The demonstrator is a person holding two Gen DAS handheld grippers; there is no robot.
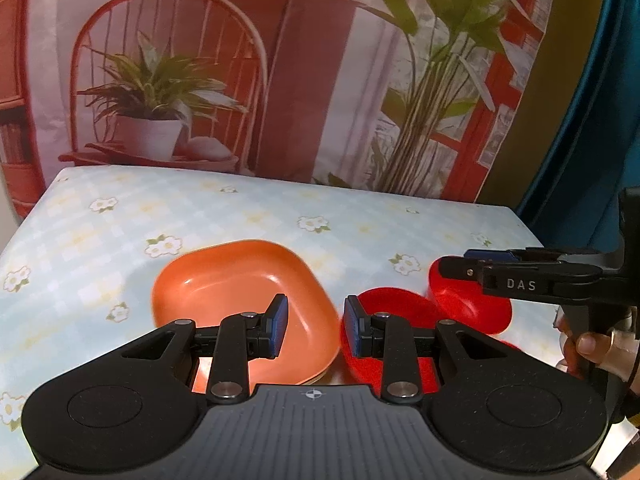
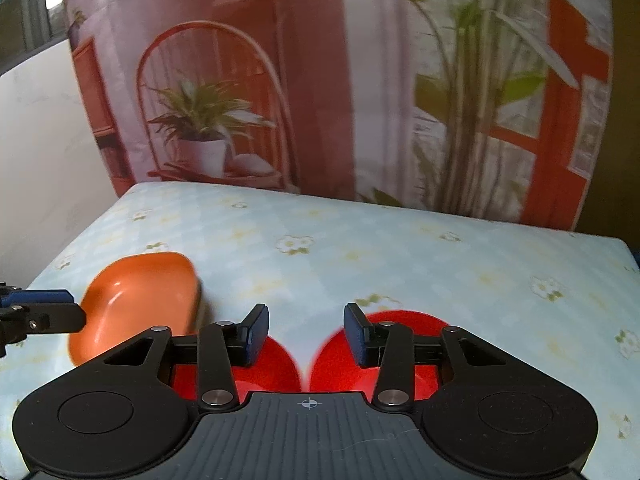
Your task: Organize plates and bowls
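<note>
Over the table's (image 1: 240, 216) near edge both grippers hover level, fingers pointing toward the far edge. Left gripper (image 1: 313, 328): jaws spread, pinching nothing, left pad above the orange plate (image 1: 240, 280), right pad above a red bowl (image 1: 394, 304). Plate is squarish, sits left of center near the near edge; a paler rim shows under its near side, cannot tell what. Red bowl sits just right of the plate, nearly touching it. Second red bowl (image 1: 472, 308) just right of the first, rims close; cannot tell if they touch. Right gripper (image 2: 306, 334): jaws spread, empty, each pad over one red bowl — left bowl (image 2: 276, 360), right bowl (image 2: 400, 336) — with a thin strip of cloth between them in this view. From the left wrist view the right gripper comes in side-on from the right edge over the second bowl, hand (image 1: 584, 344) gripping its handle. From the right wrist view the left gripper's tip pokes in at the left edge, beside the plate. Far half of the table is bare checked cloth with flowers, open out to the far edge and both far corners. Printed backdrop (image 1: 320, 60) stands right behind the far edge.
</note>
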